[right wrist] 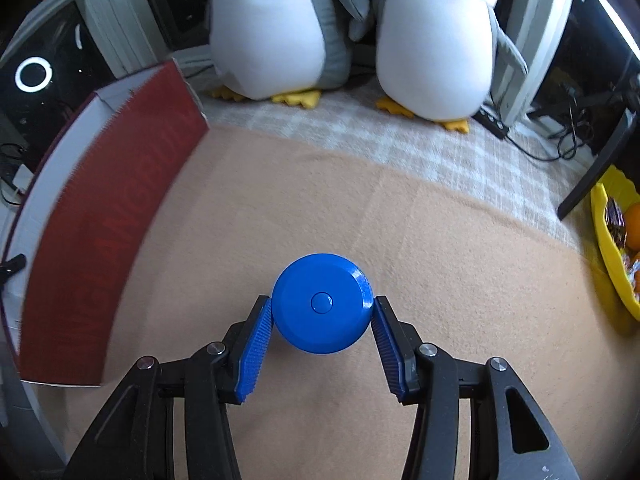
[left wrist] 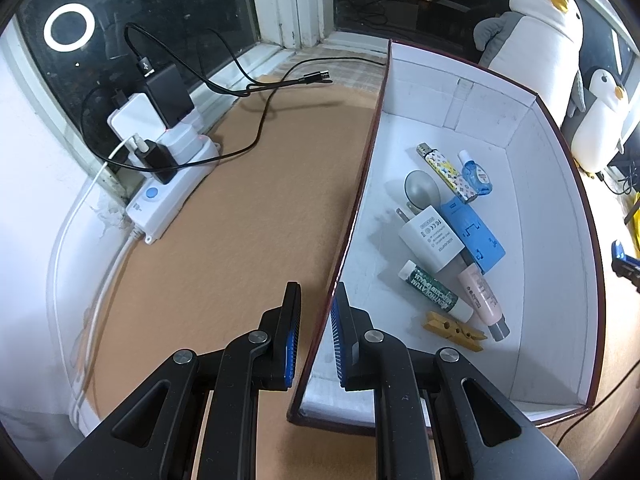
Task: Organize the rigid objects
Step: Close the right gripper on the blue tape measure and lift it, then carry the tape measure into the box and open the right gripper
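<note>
a tan blanket (left wrist: 248,216) carries the box (left wrist: 552,240) and power strip (left wrist: 172,192).

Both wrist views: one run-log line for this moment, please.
left gripper: shut on box wall | right gripper: shut on blue disc | disc not yet boxed

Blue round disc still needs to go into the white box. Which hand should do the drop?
Right. The right gripper already clamps the blue disc between its pads. The left gripper is shut on the box wall, steadying the box, so it is likely best left there.
</note>
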`<state>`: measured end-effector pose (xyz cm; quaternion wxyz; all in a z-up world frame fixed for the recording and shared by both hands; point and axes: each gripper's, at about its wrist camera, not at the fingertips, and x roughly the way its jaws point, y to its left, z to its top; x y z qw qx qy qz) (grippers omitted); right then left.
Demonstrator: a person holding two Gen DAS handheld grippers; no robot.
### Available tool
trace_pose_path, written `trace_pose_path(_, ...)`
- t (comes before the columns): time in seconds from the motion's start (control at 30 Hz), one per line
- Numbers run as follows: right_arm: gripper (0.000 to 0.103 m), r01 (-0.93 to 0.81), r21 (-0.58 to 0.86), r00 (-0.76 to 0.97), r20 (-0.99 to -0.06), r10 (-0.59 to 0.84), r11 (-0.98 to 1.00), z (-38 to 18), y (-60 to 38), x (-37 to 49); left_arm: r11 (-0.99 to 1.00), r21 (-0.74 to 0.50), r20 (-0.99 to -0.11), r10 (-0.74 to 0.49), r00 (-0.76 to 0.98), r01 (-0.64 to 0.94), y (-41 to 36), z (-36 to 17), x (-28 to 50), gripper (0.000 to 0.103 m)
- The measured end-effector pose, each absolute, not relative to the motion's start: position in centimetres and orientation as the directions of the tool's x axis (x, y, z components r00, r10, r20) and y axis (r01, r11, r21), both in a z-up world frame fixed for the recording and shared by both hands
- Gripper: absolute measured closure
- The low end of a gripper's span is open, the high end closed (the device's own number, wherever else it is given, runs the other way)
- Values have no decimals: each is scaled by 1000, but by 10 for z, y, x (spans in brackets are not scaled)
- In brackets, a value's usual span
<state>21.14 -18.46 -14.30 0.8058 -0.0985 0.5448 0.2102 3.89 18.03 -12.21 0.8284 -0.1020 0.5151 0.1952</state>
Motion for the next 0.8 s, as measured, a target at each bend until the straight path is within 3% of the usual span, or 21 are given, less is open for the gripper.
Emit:
trace_pose_path(0.5, 57, -628, 102, 347, -850, 396, 771, -59, -77, 187, 914, 3, -888, 189, 419, -405, 186, -126, 48, 90)
trace_pose_path(0.8, 57, -704, 64, 329, -853, 405, 707, -52, -16, 182, 917, -13, -881, 178, 439, -398, 188, -128, 48, 93)
